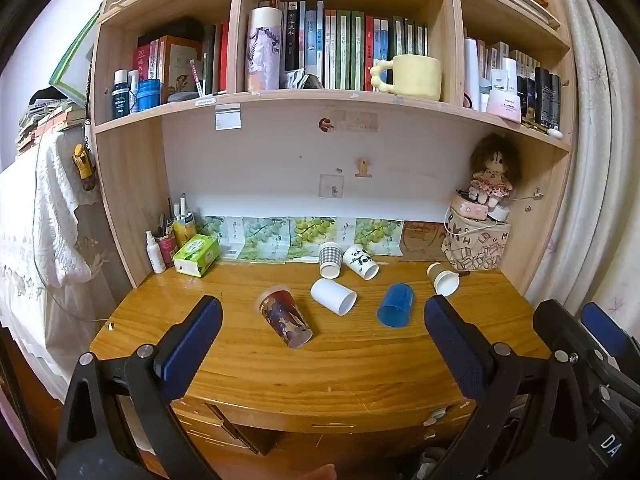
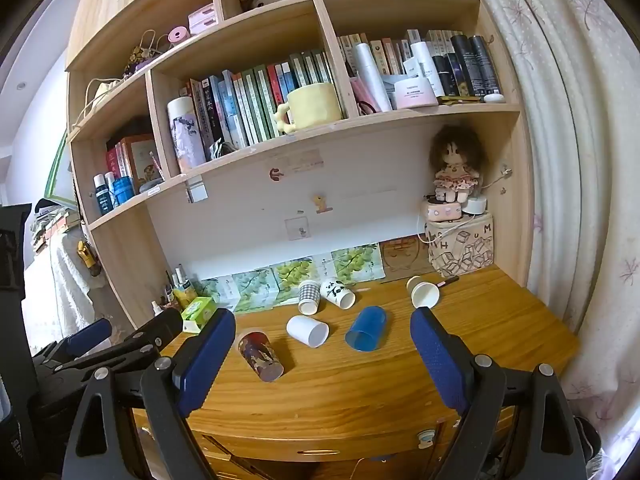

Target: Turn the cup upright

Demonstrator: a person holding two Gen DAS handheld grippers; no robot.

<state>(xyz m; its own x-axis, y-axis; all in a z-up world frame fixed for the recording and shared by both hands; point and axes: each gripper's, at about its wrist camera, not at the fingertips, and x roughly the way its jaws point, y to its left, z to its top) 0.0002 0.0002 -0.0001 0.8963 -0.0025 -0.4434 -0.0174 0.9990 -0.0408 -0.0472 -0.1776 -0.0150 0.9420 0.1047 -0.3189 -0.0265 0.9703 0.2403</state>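
Observation:
Several cups lie on their sides on the wooden desk (image 1: pixel 320 368): a dark patterned cup (image 1: pixel 285 316) (image 2: pixel 260 355), a white cup (image 1: pixel 333 296) (image 2: pixel 307 330), a blue cup (image 1: pixel 395 305) (image 2: pixel 367 328), a checked cup (image 1: pixel 330 260) (image 2: pixel 309 297), a panda cup (image 1: pixel 361 262) (image 2: pixel 338 292) and a brown paper cup (image 1: pixel 442 278) (image 2: pixel 423 291). My left gripper (image 1: pixel 323 334) is open and empty, held before the desk's front edge. My right gripper (image 2: pixel 322 344) is open and empty, beside it on the right. Part of each gripper shows at the edge of the other's view.
A green tissue box (image 1: pixel 197 255), bottles and pens (image 1: pixel 170 236) stand at the back left. A patterned box (image 1: pixel 476 246) with a doll (image 1: pixel 494 172) stands at the back right. Shelves with books and a yellow mug (image 1: pixel 412 77) hang above. A curtain (image 1: pixel 592 200) hangs on the right.

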